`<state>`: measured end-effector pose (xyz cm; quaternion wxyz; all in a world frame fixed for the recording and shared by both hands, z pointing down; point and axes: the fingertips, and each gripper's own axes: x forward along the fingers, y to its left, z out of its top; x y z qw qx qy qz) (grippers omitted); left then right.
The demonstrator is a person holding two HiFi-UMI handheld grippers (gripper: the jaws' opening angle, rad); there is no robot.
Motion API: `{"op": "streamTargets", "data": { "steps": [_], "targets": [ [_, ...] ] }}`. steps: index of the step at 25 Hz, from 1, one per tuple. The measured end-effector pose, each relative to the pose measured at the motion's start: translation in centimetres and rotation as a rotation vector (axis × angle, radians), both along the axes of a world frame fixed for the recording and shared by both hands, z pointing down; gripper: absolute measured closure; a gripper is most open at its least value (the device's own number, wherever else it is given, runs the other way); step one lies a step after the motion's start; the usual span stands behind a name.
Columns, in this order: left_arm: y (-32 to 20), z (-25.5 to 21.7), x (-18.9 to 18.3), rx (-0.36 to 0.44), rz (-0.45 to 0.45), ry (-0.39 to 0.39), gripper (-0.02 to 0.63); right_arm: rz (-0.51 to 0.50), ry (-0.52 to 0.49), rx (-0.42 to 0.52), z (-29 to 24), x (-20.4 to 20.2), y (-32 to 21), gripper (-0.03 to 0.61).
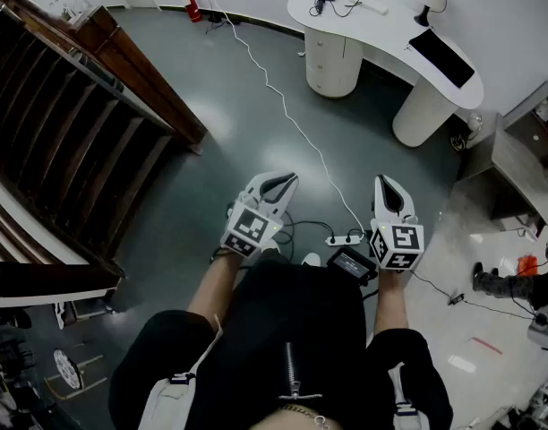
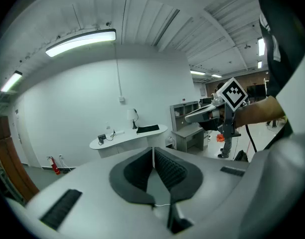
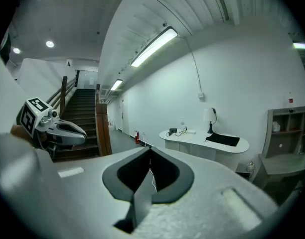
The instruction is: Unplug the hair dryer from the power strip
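A white power strip (image 1: 346, 238) lies on the grey floor just in front of me, and its white cable (image 1: 283, 106) runs away to the far wall. A black object (image 1: 352, 263) lies beside the strip; I cannot tell whether it is the hair dryer. I hold both grippers out at waist height, well above the strip. My left gripper (image 1: 276, 183) (image 2: 153, 151) is shut with nothing between its pads. My right gripper (image 1: 388, 184) (image 3: 150, 159) is also shut and empty. Each gripper shows in the other's view: the right one (image 2: 212, 111), the left one (image 3: 58, 131).
A white curved desk (image 1: 390, 34) with a lamp and a black mat stands at the back. A wooden staircase (image 1: 77, 106) fills the left. A red fire extinguisher (image 1: 192, 7) stands by the far wall. A grey shelf unit (image 1: 525, 150) and thin black cables (image 1: 444, 292) are at the right.
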<state>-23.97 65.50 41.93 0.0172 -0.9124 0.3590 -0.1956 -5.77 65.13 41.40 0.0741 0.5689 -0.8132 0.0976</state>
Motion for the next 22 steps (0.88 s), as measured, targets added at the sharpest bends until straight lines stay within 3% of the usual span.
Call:
{"op": "streamTargets", "data": {
  "steps": [4,22],
  "targets": [
    [-0.2,0.5,0.2,-0.013,-0.007,-0.003,0.592,-0.008,-0.013,0.041,-0.5,0.5,-0.1,0.572],
    [0.0,1.8,2.3,-0.042,-0.001,-0.010,0.592,-0.048,-0.018,-0.002,1.6,1.1,0.3,0.571]
  ]
}}
